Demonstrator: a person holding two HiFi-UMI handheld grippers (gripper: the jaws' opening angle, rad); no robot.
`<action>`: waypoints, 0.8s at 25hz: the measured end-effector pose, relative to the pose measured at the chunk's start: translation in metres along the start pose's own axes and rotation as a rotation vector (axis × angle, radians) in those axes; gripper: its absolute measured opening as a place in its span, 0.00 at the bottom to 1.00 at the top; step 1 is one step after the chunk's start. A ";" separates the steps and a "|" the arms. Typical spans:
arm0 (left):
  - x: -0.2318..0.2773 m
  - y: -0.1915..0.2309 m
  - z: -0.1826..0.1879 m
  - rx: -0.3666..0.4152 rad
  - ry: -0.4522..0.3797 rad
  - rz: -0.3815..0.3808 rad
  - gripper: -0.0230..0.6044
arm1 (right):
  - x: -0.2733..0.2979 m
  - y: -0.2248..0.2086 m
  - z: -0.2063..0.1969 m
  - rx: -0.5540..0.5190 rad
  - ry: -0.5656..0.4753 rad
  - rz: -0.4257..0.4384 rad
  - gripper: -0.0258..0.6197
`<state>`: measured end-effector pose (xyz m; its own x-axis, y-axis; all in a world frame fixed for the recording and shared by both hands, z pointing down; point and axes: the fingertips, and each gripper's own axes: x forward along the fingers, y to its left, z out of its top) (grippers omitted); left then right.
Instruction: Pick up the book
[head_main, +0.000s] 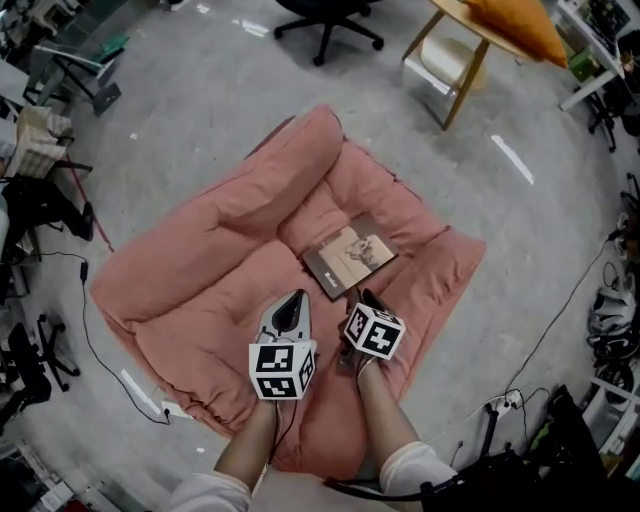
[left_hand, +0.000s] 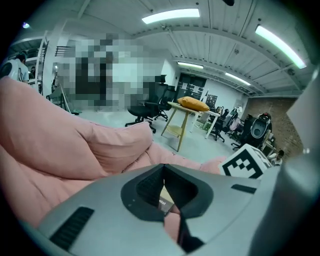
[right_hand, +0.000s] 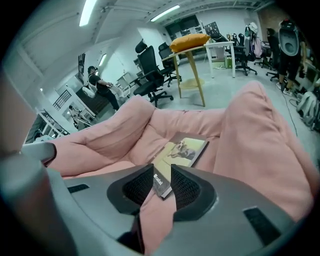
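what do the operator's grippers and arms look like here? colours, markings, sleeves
The left gripper and right gripper match: grey moulded shells tapering to two jaws lined with black ribbed pads. Each carries a white marker cube printed with black square patterns. A thin dark cable trails from the left one. The person wears white sleeves, forearms bare.

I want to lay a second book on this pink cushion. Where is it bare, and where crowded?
Bare: on the pink cushion, the broad stretch left of the book and the narrower one right of it. Crowded: the book's near edge, by the left gripper and right gripper.
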<state>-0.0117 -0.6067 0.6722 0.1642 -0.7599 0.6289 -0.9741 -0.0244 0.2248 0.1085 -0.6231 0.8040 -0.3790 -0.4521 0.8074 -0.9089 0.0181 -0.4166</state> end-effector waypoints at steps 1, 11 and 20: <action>0.001 -0.001 -0.002 -0.003 0.005 -0.007 0.05 | 0.008 -0.002 -0.002 0.007 0.010 0.000 0.18; 0.012 0.000 -0.024 -0.032 0.039 -0.039 0.05 | 0.066 -0.022 -0.036 0.074 0.105 -0.006 0.34; 0.028 -0.013 -0.037 0.010 0.048 -0.076 0.05 | 0.097 -0.034 -0.057 0.173 0.152 0.023 0.43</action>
<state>0.0115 -0.6036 0.7147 0.2451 -0.7235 0.6453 -0.9599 -0.0878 0.2661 0.0928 -0.6171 0.9203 -0.4331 -0.3140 0.8449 -0.8612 -0.1323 -0.4907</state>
